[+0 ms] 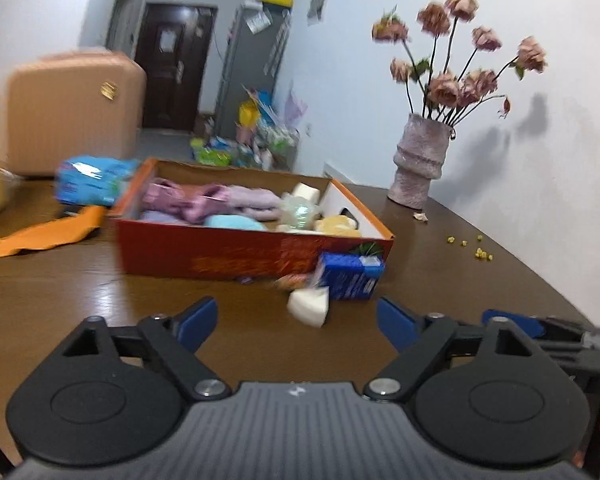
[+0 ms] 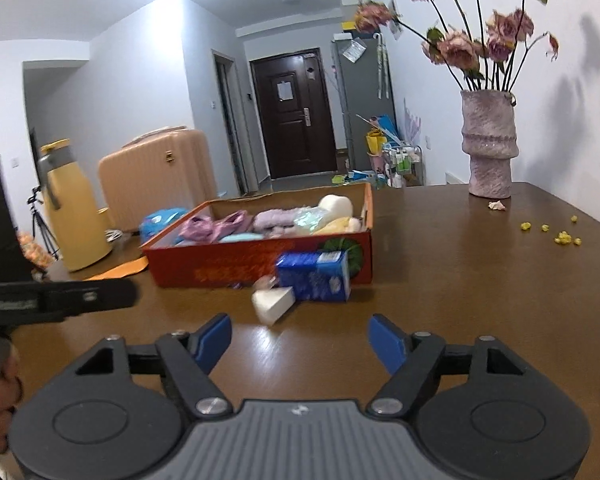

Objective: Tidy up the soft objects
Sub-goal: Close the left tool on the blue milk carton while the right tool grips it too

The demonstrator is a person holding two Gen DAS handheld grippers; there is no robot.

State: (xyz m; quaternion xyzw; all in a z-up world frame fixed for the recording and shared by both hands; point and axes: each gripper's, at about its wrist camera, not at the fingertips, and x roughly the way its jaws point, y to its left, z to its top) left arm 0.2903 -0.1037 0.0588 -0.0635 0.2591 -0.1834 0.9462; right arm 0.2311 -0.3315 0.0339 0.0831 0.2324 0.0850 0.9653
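With the left gripper [image 1: 296, 322] and right gripper [image 2: 299, 342] both spread and empty, a careless reach for the white sponge [image 2: 272, 304] risks knocking the blue tissue pack [image 2: 314, 276] leaning against the red box [image 2: 260, 260].

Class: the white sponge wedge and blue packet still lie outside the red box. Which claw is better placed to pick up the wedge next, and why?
Probably the left claw: open, the white wedge lies almost between its fingers. The right claw, also open, has it left of centre and farther ahead.
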